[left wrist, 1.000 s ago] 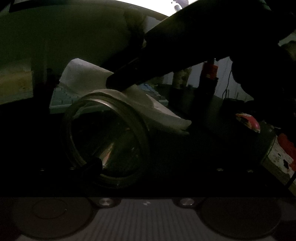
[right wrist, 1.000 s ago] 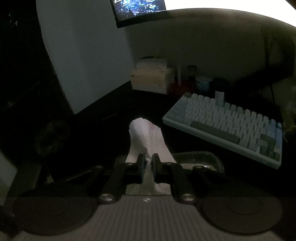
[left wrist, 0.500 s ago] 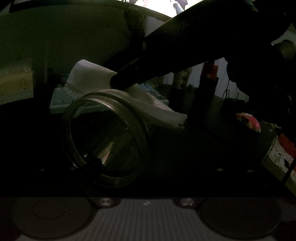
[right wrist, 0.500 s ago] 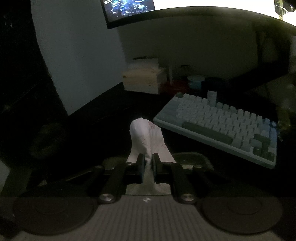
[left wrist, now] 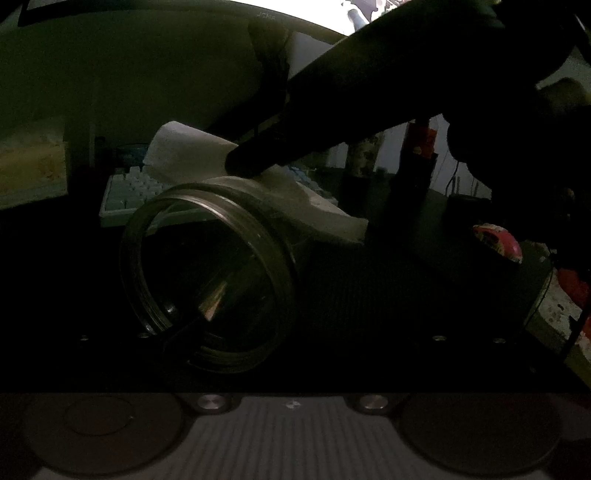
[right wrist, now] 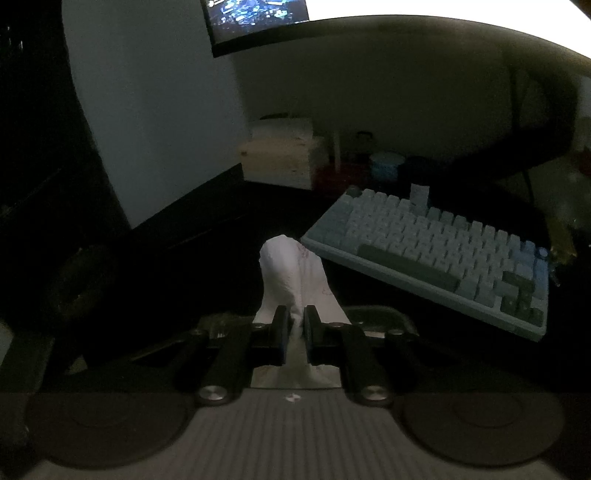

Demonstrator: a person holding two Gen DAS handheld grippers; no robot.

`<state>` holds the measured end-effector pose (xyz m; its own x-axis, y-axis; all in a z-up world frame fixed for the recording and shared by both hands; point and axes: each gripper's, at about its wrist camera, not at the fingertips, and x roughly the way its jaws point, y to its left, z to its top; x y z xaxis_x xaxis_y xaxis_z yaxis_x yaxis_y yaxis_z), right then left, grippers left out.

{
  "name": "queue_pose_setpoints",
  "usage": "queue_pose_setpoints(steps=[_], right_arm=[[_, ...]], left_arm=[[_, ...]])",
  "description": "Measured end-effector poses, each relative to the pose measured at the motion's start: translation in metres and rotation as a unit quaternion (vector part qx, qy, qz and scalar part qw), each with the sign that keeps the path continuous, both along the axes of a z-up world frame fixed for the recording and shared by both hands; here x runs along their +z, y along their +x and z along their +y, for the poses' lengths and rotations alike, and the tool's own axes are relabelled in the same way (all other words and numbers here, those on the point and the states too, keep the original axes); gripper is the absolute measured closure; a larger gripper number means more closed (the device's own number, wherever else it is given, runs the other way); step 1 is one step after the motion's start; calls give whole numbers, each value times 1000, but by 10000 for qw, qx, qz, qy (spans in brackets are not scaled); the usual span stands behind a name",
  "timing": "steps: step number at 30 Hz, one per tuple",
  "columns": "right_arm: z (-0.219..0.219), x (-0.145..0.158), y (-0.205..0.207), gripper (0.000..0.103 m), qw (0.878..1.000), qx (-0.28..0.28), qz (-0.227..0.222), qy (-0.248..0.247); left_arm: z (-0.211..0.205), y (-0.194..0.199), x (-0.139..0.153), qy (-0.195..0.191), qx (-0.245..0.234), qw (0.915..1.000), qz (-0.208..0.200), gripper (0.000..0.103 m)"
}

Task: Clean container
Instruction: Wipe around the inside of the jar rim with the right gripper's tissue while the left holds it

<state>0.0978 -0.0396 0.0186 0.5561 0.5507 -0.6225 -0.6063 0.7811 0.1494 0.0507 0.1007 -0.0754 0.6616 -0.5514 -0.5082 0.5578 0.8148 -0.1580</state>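
Since earlier frame: right gripper (right wrist: 294, 325) and tissue (right wrist: 291, 273) slid slightly along jar (left wrist: 218, 273) wall. Left view only: jar on its side, open mouth toward camera, tissue draped over top. Right view only: keyboard (right wrist: 443, 251), monitor (right wrist: 258, 22). Right fingers nearly together, pinching tissue. Left gripper too dark; grip unclear.

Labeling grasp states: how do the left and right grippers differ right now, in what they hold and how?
The right gripper is shut on a white tissue, a soft sheet pinched between its fingers; the left gripper grips a clear container, a rigid jar lying on its side with its mouth toward the camera. The right gripper's fingers show clearly in its own view; the left's are lost in the dark. Both meet at the container, the tissue pressed on its upper wall.
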Motion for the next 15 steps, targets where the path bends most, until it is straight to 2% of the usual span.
queue_pose_setpoints(steps=[3, 15], right_arm=[[-5, -2, 7, 91, 9998, -176, -16, -37], [-10, -3, 9, 91, 9999, -159, 2, 36]], left_arm=[[-13, -2, -6, -4, 4, 10000, 16, 0], [-5, -8, -5, -30, -13, 10000, 17, 0]])
